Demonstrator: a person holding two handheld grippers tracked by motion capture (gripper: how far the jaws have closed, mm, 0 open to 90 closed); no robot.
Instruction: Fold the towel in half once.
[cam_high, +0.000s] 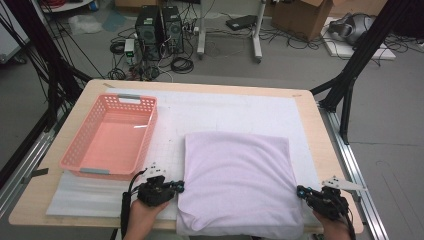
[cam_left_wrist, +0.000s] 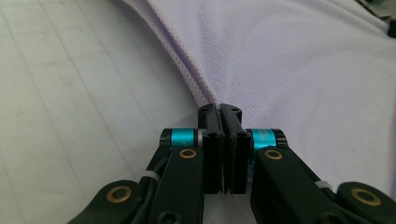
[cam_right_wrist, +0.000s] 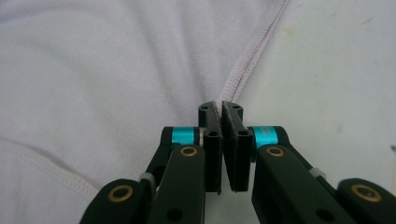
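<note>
Nearest the camera in the high view, the person's two hands came in from the bottom edge, the left gripper (cam_high: 179, 187) at the near left edge of a folded lilac towel (cam_high: 240, 180) and the right gripper (cam_high: 301, 190) at its near right edge. That view gave the layout but not the grip itself: the jaw tips were too small there to read. The left gripper view supplied it, showing the left gripper (cam_left_wrist: 220, 108) with its two black jaws pressed together, the stitched hem of the towel (cam_left_wrist: 299, 70) pinched at their tips and the cloth puckering towards them. The right gripper view showed the same of the right gripper (cam_right_wrist: 219, 104): jaws drawn in tight, with a thin seam of the towel (cam_right_wrist: 102, 70) caught between the pads at its hemmed edge. In both close views the white mat (cam_left_wrist: 70, 116) lay beside the hem. Farther across the table (cam_high: 320, 135), the high view placed the towel flat on the white mat (cam_high: 235, 112), and to its left a pink plastic basket (cam_high: 90, 131) stood just apart from the cloth. Beyond the table's far edge, computer towers (cam_high: 160, 27) and cables stood on the floor.
</note>
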